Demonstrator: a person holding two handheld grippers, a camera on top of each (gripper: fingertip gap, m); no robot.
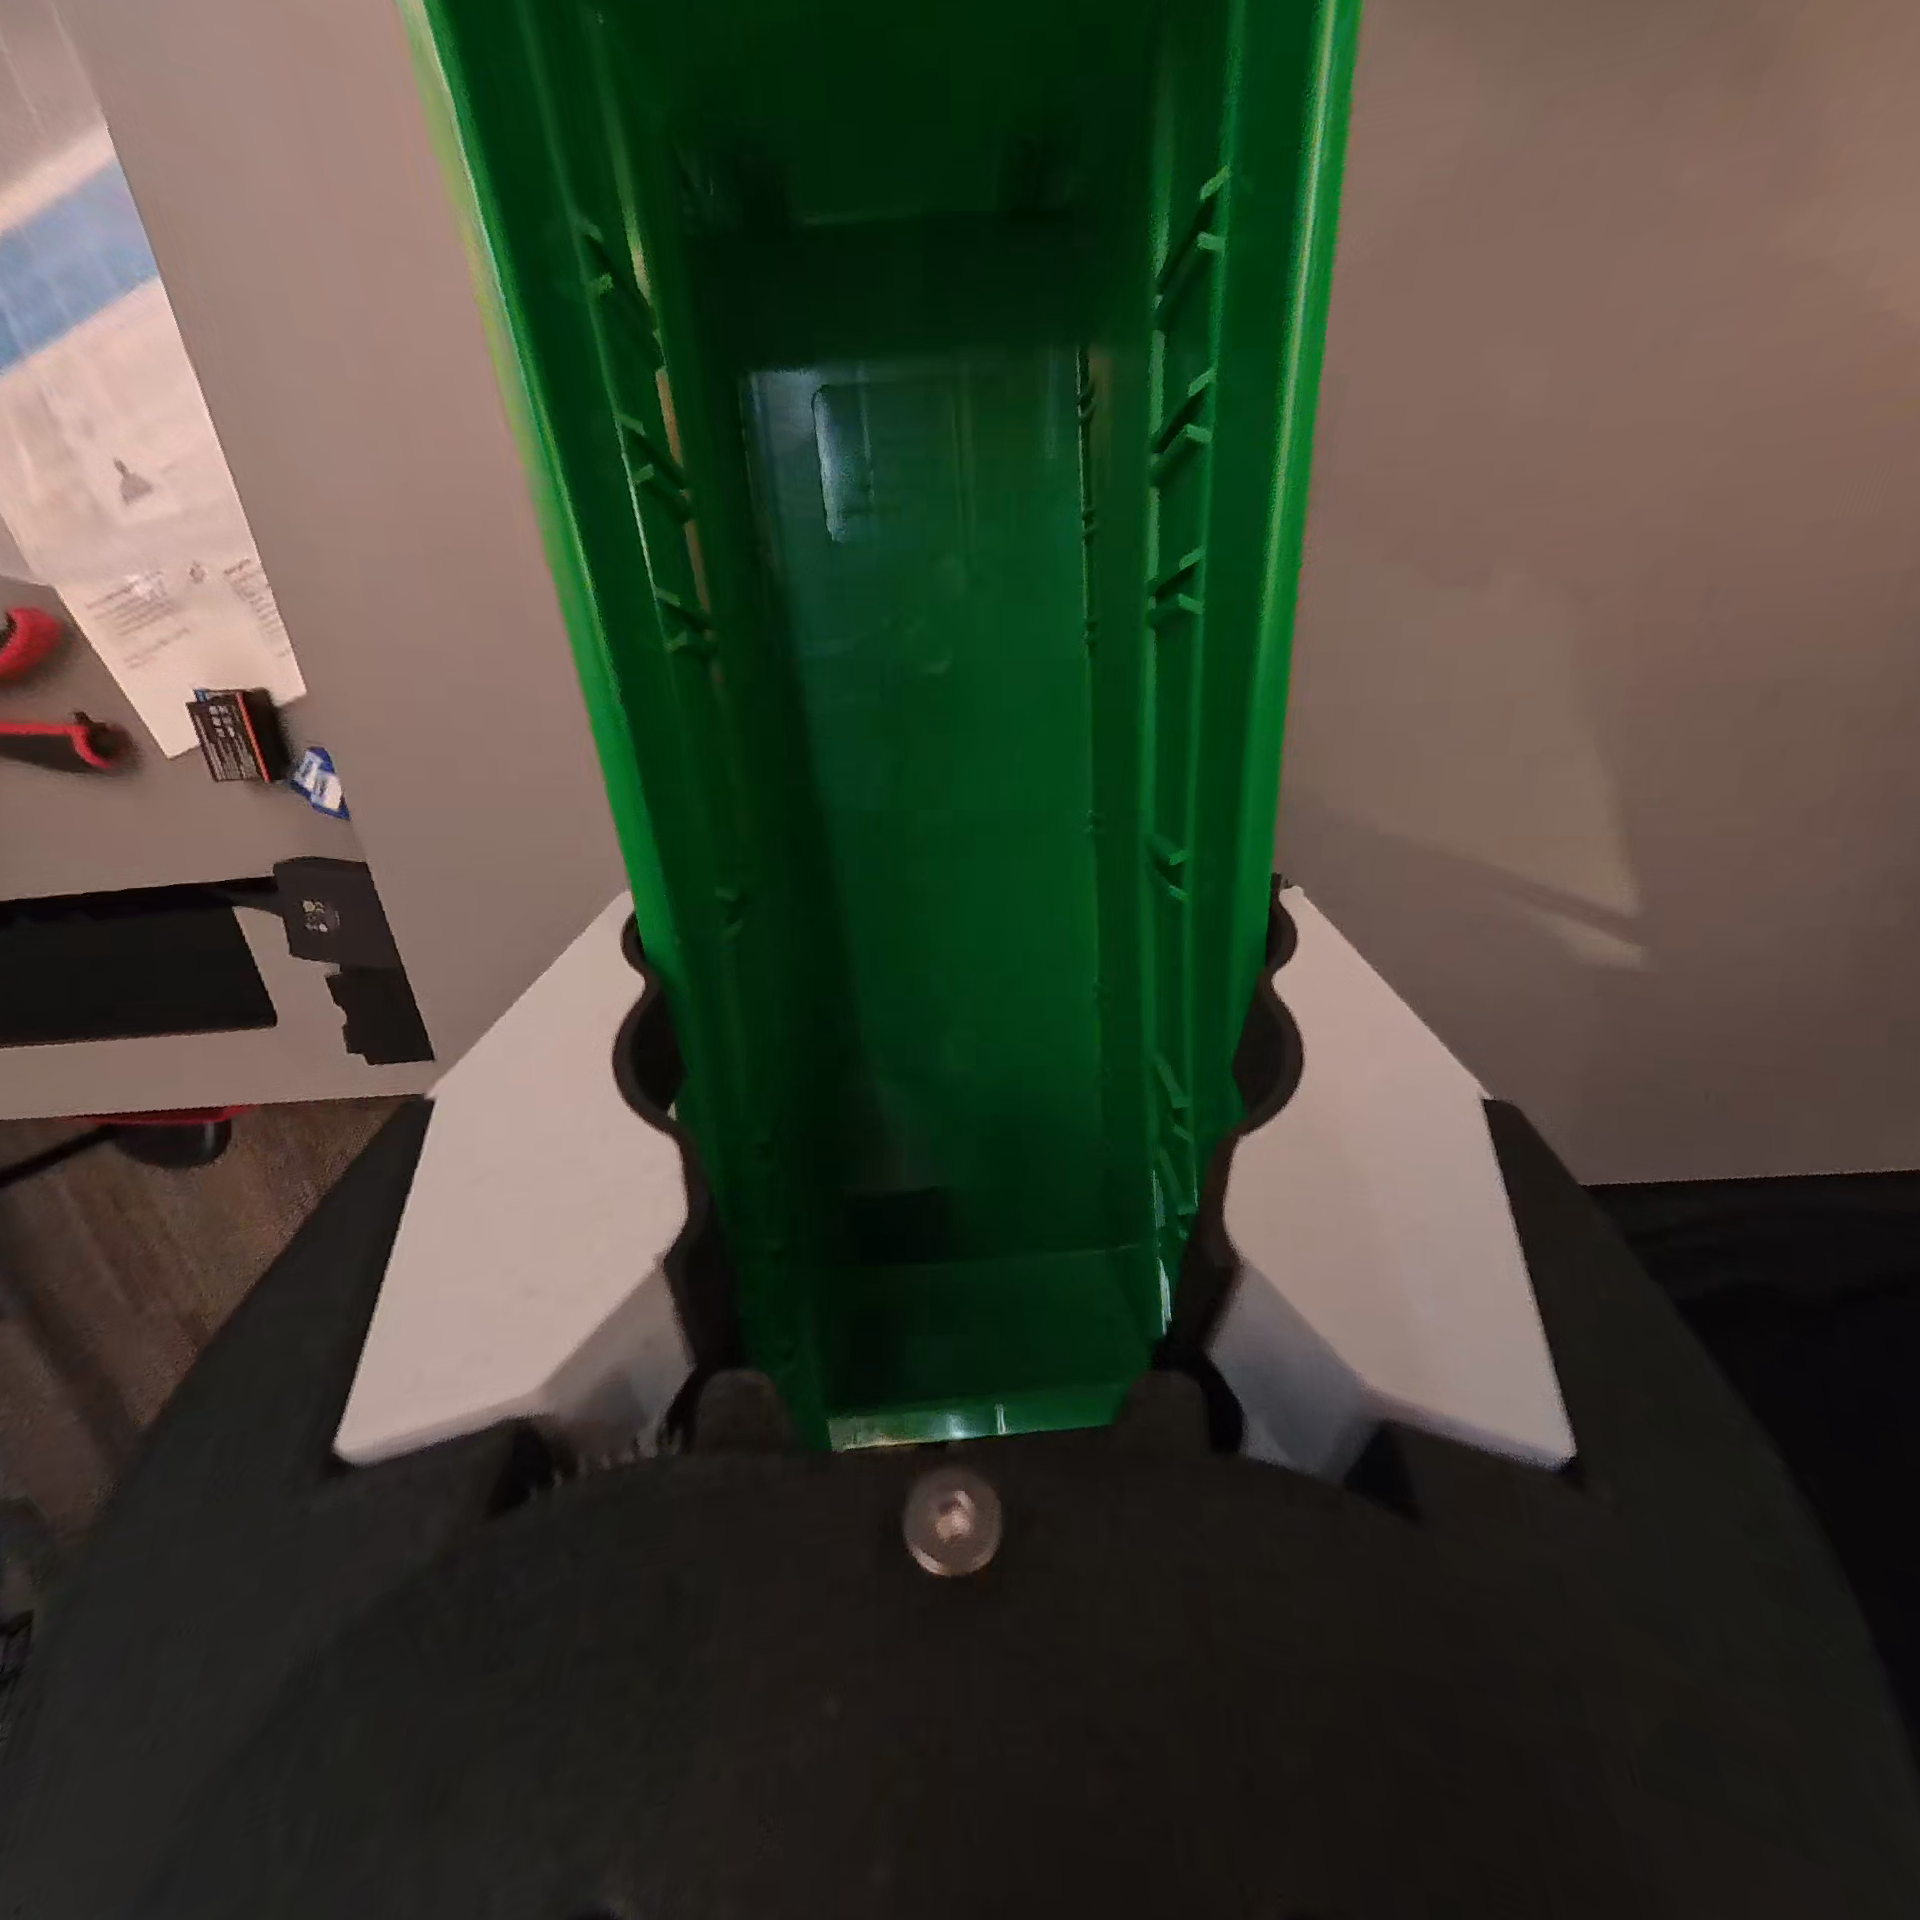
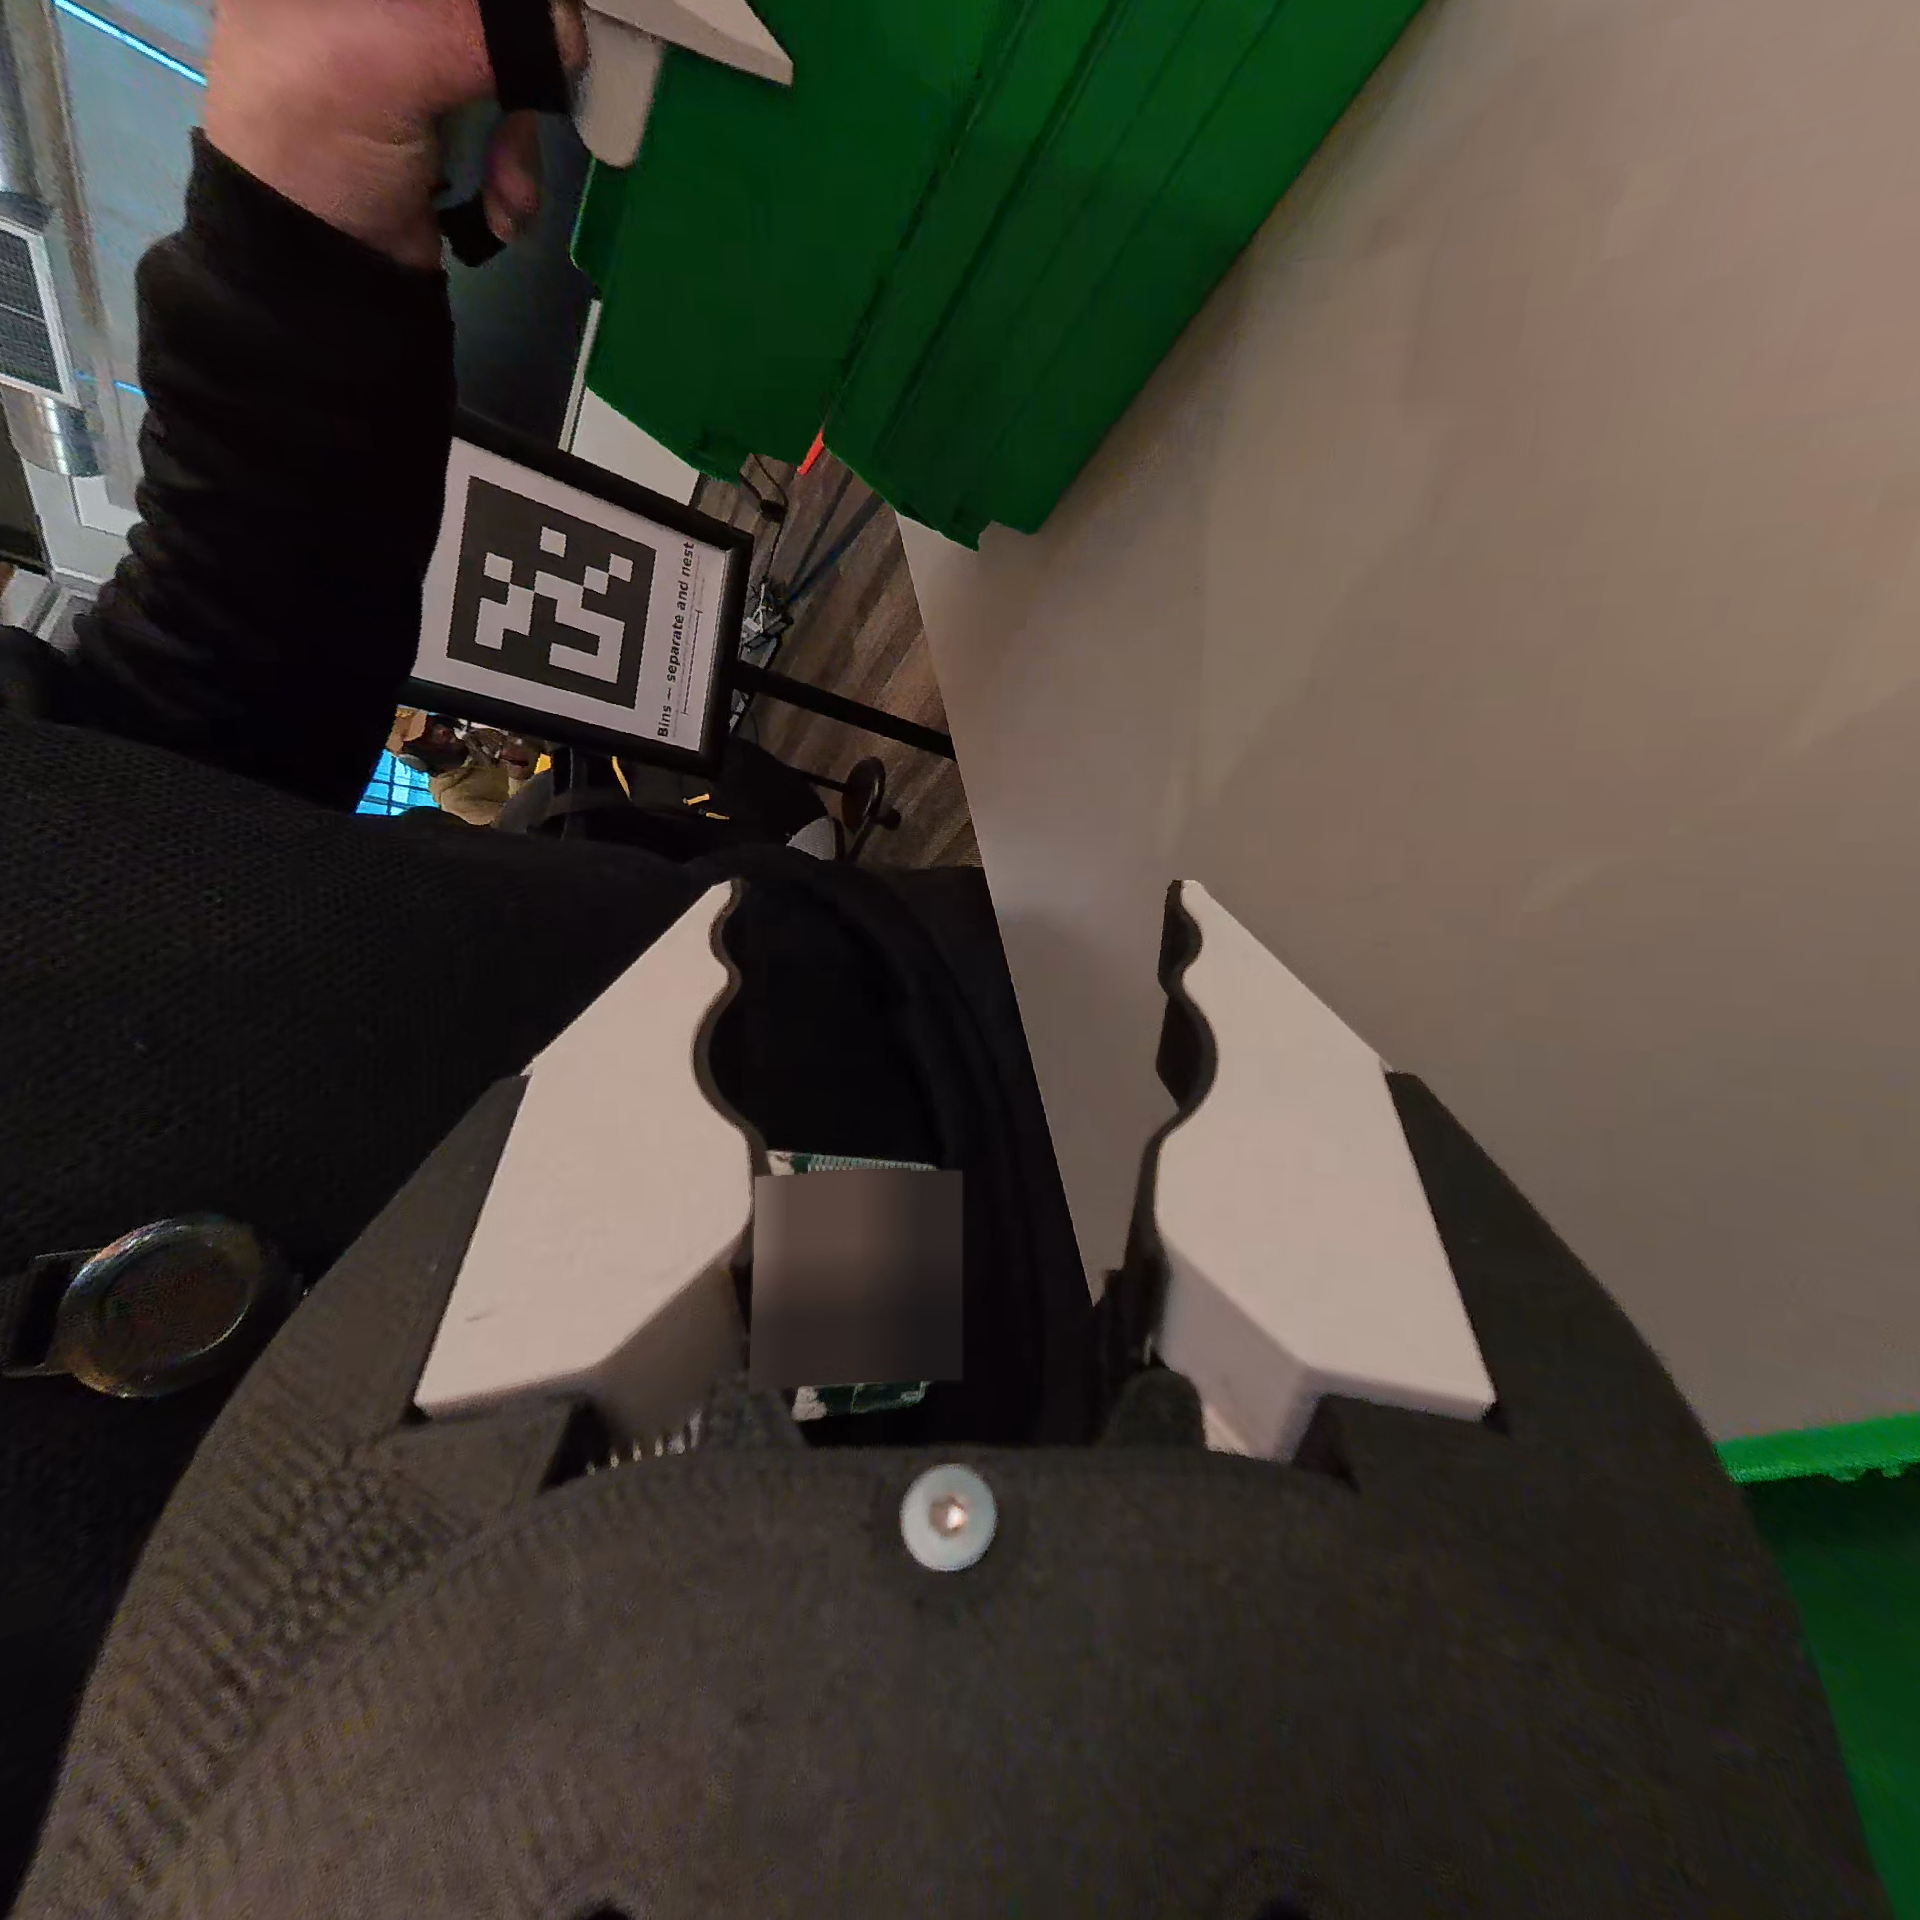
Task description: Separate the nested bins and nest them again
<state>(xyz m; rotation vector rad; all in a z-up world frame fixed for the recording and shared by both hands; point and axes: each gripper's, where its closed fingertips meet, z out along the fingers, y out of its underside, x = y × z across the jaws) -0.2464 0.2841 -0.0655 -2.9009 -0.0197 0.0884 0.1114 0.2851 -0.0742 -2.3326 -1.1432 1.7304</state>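
My left gripper (image 1: 961,925) is shut on a long green bin (image 1: 935,727), one finger on each long side. The bin's open inside faces the camera and its far end runs out of the top of the view. In the right wrist view this green bin (image 2: 748,260) is at the top, held above the white table (image 2: 1455,727) by a white finger (image 2: 665,62) of the left gripper and a person's hand (image 2: 343,125). A second green bin (image 2: 1070,291) lies against it; I cannot tell whether they are nested. My right gripper (image 2: 956,894) is open and empty at the table's edge.
Another green piece (image 2: 1829,1610) shows at the lower right of the right wrist view. A framed marker card (image 2: 566,613) stands beyond the table edge. Papers (image 1: 135,468), a small black box (image 1: 237,738) and a red-and-black tool (image 1: 52,743) lie at the left.
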